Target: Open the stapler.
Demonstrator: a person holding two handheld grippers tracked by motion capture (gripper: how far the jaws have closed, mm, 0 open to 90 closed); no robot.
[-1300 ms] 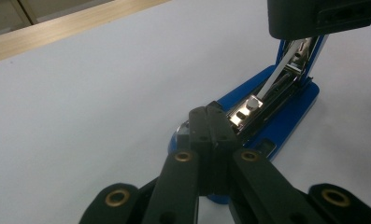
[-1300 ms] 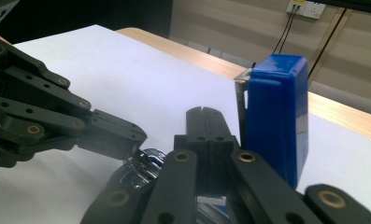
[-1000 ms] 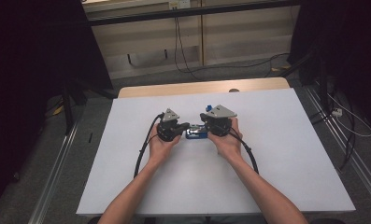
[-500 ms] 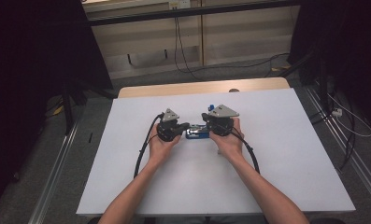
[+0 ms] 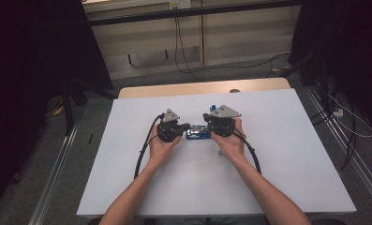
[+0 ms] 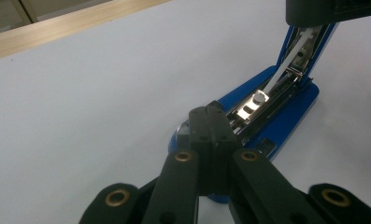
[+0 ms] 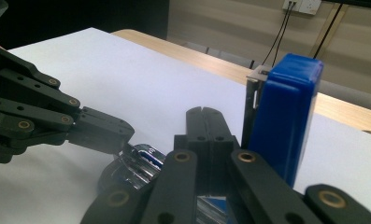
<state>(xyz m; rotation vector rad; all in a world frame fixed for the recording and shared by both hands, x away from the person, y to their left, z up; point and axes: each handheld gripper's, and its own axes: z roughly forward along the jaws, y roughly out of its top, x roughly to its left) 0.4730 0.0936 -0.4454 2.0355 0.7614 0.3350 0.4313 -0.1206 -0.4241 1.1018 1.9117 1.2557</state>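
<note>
A blue stapler (image 5: 198,134) lies opened on the white table (image 5: 277,154) between my two grippers. Its base and shiny metal magazine (image 6: 255,105) lie flat, and its blue lid (image 7: 286,116) stands nearly upright. My left gripper (image 6: 210,116) is shut, with its tips resting on the front end of the magazine; the same gripper (image 7: 120,135) reaches in from the left in the right gripper view. My right gripper (image 7: 203,113) is shut too, and the upright lid stands just beside its jaws. From above, the left gripper (image 5: 186,126) and right gripper (image 5: 207,123) face each other across the stapler.
A wooden strip (image 5: 197,88) runs along the table's far edge. Behind it are a cabinet wall and floor cables (image 5: 193,65). A black cable (image 5: 144,150) loops from the left gripper along the forearm. Metal rails (image 5: 57,159) flank the table.
</note>
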